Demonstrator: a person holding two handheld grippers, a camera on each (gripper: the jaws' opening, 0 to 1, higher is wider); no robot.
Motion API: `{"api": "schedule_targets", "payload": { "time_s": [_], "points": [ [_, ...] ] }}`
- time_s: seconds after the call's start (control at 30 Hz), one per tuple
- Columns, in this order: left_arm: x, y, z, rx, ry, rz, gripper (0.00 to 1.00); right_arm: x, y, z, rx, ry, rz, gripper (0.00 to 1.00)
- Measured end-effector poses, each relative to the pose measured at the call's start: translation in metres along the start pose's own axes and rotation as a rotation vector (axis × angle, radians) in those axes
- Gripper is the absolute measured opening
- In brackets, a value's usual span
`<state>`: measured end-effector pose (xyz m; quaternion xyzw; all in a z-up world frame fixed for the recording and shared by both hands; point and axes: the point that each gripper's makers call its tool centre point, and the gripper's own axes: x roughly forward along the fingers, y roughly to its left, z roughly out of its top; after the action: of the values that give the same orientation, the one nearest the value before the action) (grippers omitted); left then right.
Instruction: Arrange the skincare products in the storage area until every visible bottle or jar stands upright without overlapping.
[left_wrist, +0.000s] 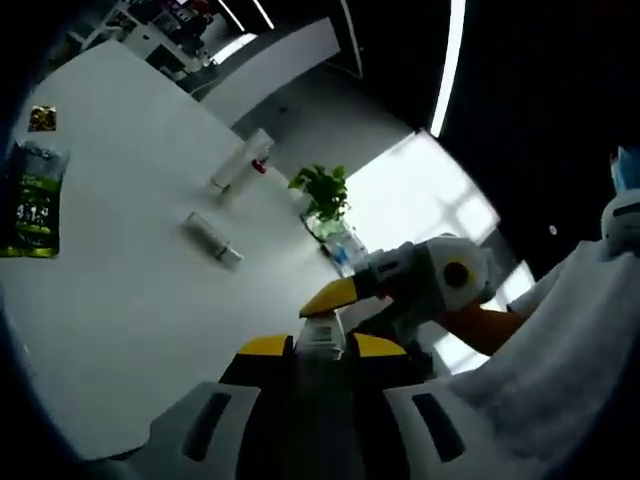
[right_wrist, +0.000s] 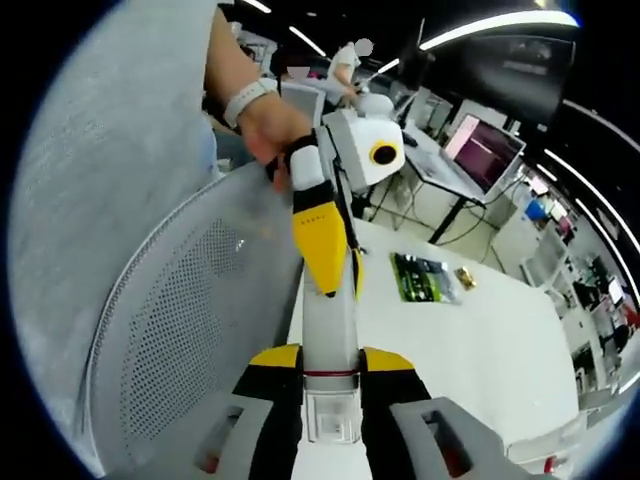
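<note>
Key relation: a white bottle (right_wrist: 330, 325) is held off the counter (left_wrist: 130, 310), spanned between both tools. Its long axis runs straight from one tool to the other, so it's pointing along the jaws, not upright. In the right gripper view the right tool (right_wrist: 330, 357) is clamped on the near end, w/ the bottle body running up and away from it. The left tool (right_wrist: 338, 270) comes down on the far end, yellow jaws either side of it, w/ a hand (right_wrist: 265, 125) behind. In the left gripper view the left tool (left_wrist: 322, 345) has a white piece (left_wrist: 320, 335) pinched between its tips, prob. that same bottle's end, so it reads as closed on it too. The right tool (left_wrist: 330, 298) meets it from the right. Judgement: one tool needs to let go, then the other has to swing the axis to vertical before setting down. Two more products lie flat on the counter, well away from both tools: a tube w/ red cap (left_wrist: 240, 160) and a short bottle (left_wrist: 212, 238). Both lie ahead and to the left of the left tool. A plant (left_wrist: 322, 190) stands at the counter's far edge and a green packet (left_wrist: 35, 200) lies at the left. The bottle hangs above a mesh chair back (right_wrist: 180, 330), beside the counter's edge, so it needs carrying back over the counter first.
</note>
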<state>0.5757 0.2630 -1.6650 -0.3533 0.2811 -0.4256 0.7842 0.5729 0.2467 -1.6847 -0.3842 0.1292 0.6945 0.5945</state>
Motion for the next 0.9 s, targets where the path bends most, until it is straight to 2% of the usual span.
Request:
{"api": "schedule_targets", "payload": {
  "time_s": [0.17,0.33,0.4,0.47,0.53,0.6,0.63,0.7,0.77,0.83,0.87,0.9],
  "points": [
    [-0.004,0.003,0.005,0.002,-0.026,0.033,0.18,0.007,-0.001,0.001,0.043,0.007,-0.017,0.17],
    [-0.006,0.011,0.013,-0.027,-0.06,0.074,0.18,0.011,-0.013,-0.002,0.106,0.024,-0.104,0.18],
    [-0.006,0.014,0.021,-0.088,-0.119,0.083,0.18,0.012,-0.017,-0.007,0.106,0.052,-0.133,0.22],
    [-0.006,0.021,0.025,-0.131,-0.157,0.103,0.18,0.013,-0.02,-0.011,0.129,0.066,-0.153,0.33],
    [-0.004,0.023,0.028,-0.189,-0.188,0.097,0.18,0.012,-0.026,-0.011,0.185,0.042,-0.195,0.36],
    [-0.003,0.026,0.027,-0.208,-0.195,0.105,0.18,0.008,-0.033,-0.016,0.258,0.04,-0.244,0.38],
    [-0.003,0.031,0.027,-0.224,-0.207,0.124,0.18,0.005,-0.039,-0.022,0.345,0.041,-0.289,0.4],
    [-0.005,0.037,0.029,-0.26,-0.226,0.132,0.18,0.001,-0.045,-0.03,0.442,0.026,-0.328,0.49],
    [-0.008,0.04,0.03,-0.263,-0.233,0.141,0.18,-0.005,-0.048,-0.041,0.57,0.003,-0.355,0.53],
    [-0.01,0.041,0.035,-0.268,-0.263,0.136,0.18,-0.008,-0.045,-0.047,0.752,-0.052,-0.335,0.51],
    [-0.012,0.04,0.037,-0.259,-0.276,0.135,0.18,-0.009,-0.042,-0.048,0.91,-0.105,-0.311,0.5],
    [-0.013,0.039,0.039,-0.243,-0.291,0.137,0.18,-0.008,-0.038,-0.047,1.029,-0.146,-0.284,0.5]
  ]
}}
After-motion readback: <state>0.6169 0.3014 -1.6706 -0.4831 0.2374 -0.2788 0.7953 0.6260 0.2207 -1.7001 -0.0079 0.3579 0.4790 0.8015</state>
